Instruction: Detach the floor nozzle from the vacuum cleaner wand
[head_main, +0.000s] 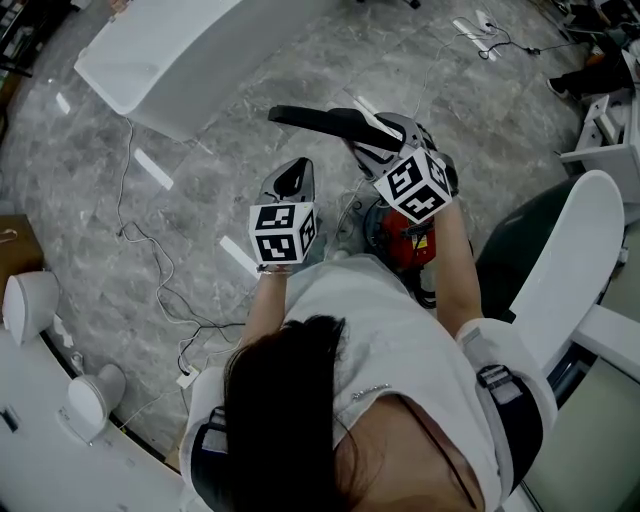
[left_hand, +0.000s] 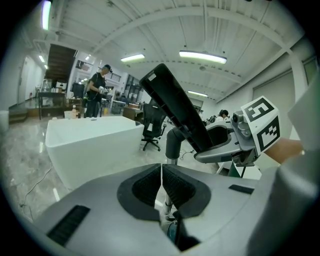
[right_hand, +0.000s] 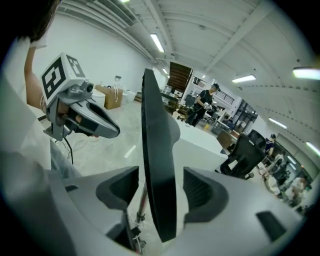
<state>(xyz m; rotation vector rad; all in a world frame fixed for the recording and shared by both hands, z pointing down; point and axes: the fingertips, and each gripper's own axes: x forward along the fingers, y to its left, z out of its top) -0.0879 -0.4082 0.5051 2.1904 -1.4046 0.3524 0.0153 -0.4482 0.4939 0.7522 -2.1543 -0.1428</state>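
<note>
The vacuum stands in front of me with its black floor nozzle (head_main: 318, 118) up top. A grey neck (left_hand: 172, 144) joins the nozzle to the metal wand (left_hand: 167, 202), and the red body (head_main: 402, 236) sits low by my knees. My right gripper (head_main: 372, 135) is open, and the flat nozzle (right_hand: 159, 165) runs edge-on between its pads (right_hand: 121, 186) with a gap on each side. My left gripper (head_main: 296, 166) is shut on nothing (left_hand: 161, 184), a little left of the nozzle, and the wand shows just beyond its tips.
A long white counter (head_main: 190, 60) stands ahead on the marble floor. Cables (head_main: 150, 250) trail along the left, and a power strip (head_main: 480, 35) lies far right. A white chair back (head_main: 570, 250) is close on my right. A person (left_hand: 97, 92) stands far off.
</note>
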